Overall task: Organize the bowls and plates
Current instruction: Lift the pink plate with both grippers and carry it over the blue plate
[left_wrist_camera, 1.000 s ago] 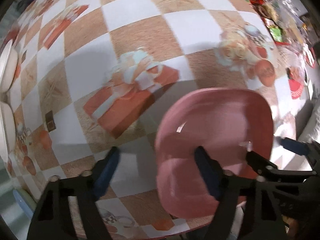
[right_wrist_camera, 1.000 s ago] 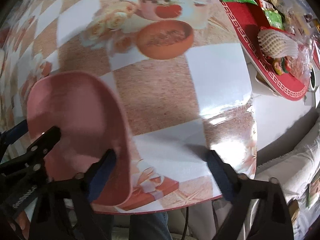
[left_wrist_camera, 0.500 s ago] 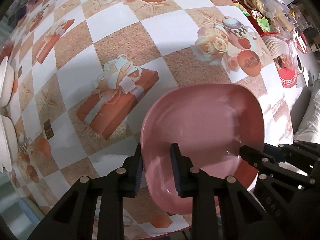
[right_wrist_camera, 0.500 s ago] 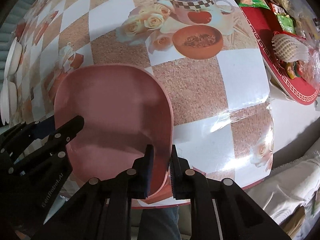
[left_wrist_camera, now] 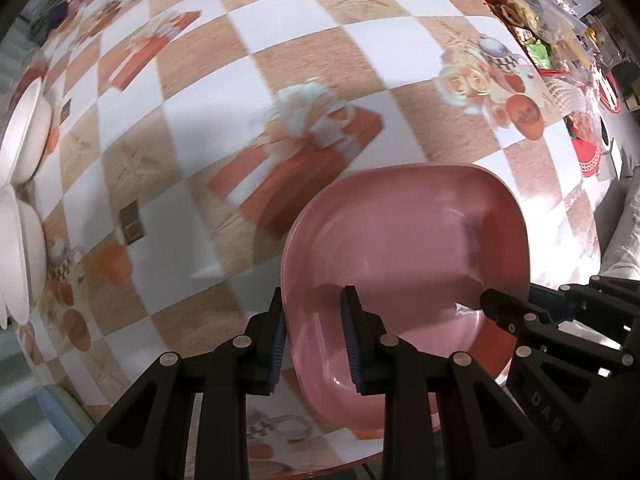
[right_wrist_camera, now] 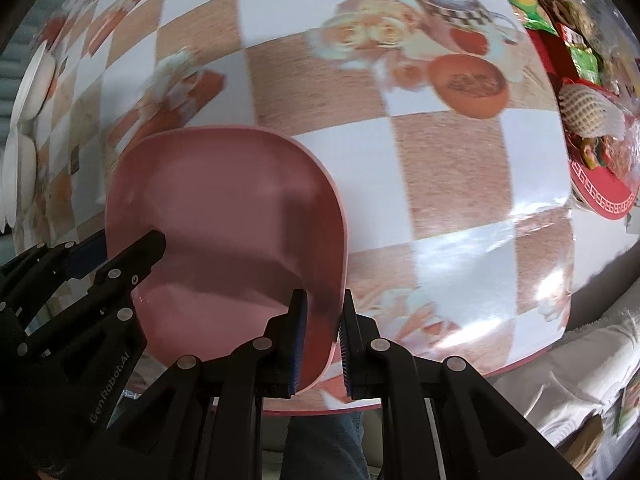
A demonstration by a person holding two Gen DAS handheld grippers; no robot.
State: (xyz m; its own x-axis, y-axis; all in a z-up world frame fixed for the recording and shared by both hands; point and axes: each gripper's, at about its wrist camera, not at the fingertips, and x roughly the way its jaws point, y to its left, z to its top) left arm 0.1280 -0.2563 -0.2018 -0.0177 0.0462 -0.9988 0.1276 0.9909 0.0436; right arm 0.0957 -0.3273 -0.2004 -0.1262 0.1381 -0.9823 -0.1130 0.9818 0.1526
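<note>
A pink squarish bowl (left_wrist_camera: 404, 240) hangs just above the checkered tablecloth, gripped on two opposite sides. My left gripper (left_wrist_camera: 314, 336) is shut on its left rim, one pad outside the wall and one inside. My right gripper (right_wrist_camera: 322, 340) is shut on the right rim of the same pink bowl (right_wrist_camera: 224, 216). Each view shows the other gripper biting the far rim: the right gripper (left_wrist_camera: 516, 308) at the lower right, the left gripper (right_wrist_camera: 116, 252) at the lower left. White bowls (left_wrist_camera: 20, 148) sit at the table's far left edge.
The tablecloth (left_wrist_camera: 280, 60) bears printed gift boxes, roses and cups. A red tray (right_wrist_camera: 600, 196) with snack packets and a netted fruit stands on the right. The table's front edge runs just below the bowl. A person's legs (right_wrist_camera: 320, 440) show under it.
Both grippers went from wide open astride the bowl's rims to shut on them. The bowl has since lifted slightly and shifted leftward over the cloth.
</note>
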